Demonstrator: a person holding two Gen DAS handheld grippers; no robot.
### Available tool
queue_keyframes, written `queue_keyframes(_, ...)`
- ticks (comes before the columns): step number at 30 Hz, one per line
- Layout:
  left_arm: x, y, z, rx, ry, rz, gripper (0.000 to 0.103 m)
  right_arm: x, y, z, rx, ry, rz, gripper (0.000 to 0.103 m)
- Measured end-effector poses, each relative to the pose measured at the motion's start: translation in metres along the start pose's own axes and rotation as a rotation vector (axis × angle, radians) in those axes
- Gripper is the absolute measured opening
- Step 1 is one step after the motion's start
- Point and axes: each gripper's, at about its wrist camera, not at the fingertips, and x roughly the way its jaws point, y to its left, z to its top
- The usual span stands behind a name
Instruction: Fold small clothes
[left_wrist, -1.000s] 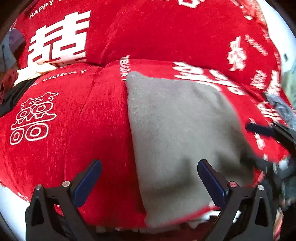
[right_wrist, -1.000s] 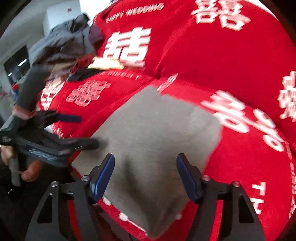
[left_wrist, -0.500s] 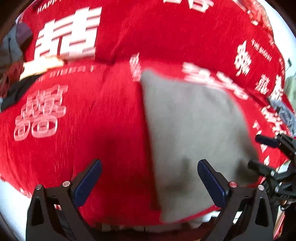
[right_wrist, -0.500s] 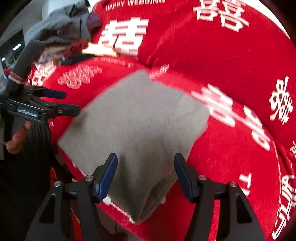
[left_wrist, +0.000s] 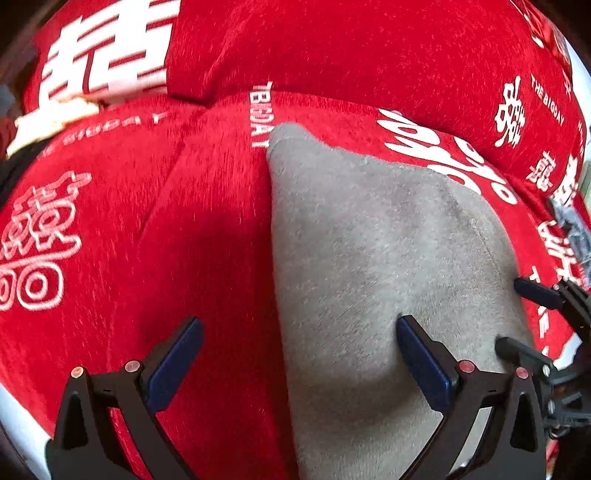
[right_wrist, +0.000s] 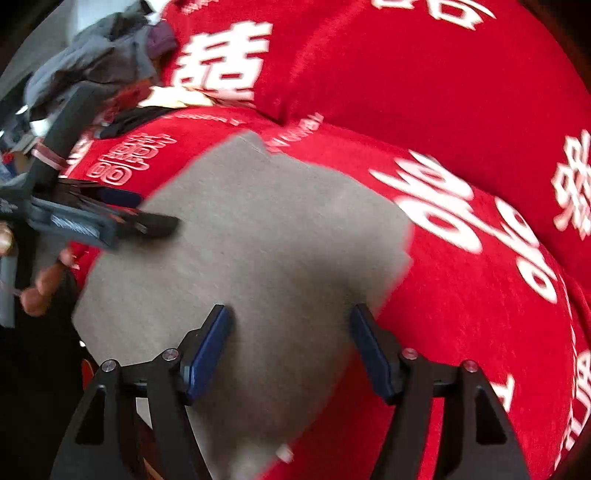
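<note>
Left wrist: my left gripper (left_wrist: 299, 354) has its fingers wide apart, nothing between them. The grey cloth (left_wrist: 376, 280) lies flat on the red cover (left_wrist: 184, 229), on the seat cushion, folded into a rough rectangle. Its long axis runs from the cushion's front edge back toward the backrest, far corner pointing at the seam. My right finger is over the cloth, the left one over bare cover. The right gripper (left_wrist: 517, 314) shows at the right edge, by the cloth's right side, fingers spread.

Right wrist: my right gripper (right_wrist: 290, 347) has its fingers apart and empty, both over the cloth (right_wrist: 266, 251) near its front end. The cloth's long axis angles away up-left. The left gripper (right_wrist: 147, 210) is at the cloth's left edge; image blurred. A clothes pile (right_wrist: 92, 59) sits far left on the cover (right_wrist: 461, 295).
</note>
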Motion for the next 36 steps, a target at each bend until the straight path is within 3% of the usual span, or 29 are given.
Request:
queue_keyframes(2, -0.008, 0.002, 0.004, -0.033, 0.017, -0.018, 0.103, -0.008, -0.019, -0.003, 0.103, 0.02, 0.025, 0.074)
queue_keyframes(5, -0.024, 0.002, 0.021, -0.067, -0.045, -0.031, 0.103, -0.023, -0.03, 0.01, 0.132, -0.041, -0.001, 0.075)
queue_keyframes(9, -0.013, -0.009, 0.065, -0.094, -0.034, 0.012, 0.103, -0.011, -0.027, 0.055, 0.148, -0.078, 0.015, 0.075)
queue_keyframes(12, 0.01, -0.02, 0.085, -0.049, -0.01, 0.12, 0.103, 0.021, -0.017, 0.08, 0.126, -0.019, 0.078, 0.075)
queue_keyframes(15, 0.041, -0.026, 0.086, 0.021, 0.057, 0.269, 0.103, 0.057, -0.016, 0.085, 0.108, 0.075, 0.039, 0.075)
queue_keyframes(22, 0.047, -0.019, 0.078, 0.04, 0.021, 0.23, 0.103, 0.069, -0.059, 0.069, 0.268, 0.05, 0.057, 0.077)
queue_keyframes(27, 0.046, -0.019, 0.082, 0.042, 0.027, 0.233, 0.103, 0.06, -0.051, 0.071, 0.281, 0.05, -0.021, 0.078)
queue_keyframes(31, 0.02, -0.024, 0.076, 0.036, -0.037, 0.27, 0.103, 0.033, -0.024, 0.069, 0.239, 0.019, -0.158, 0.079)
queue_keyframes(36, -0.013, -0.023, 0.054, -0.015, -0.078, 0.198, 0.103, 0.005, 0.023, 0.058, 0.127, -0.007, -0.107, 0.079)
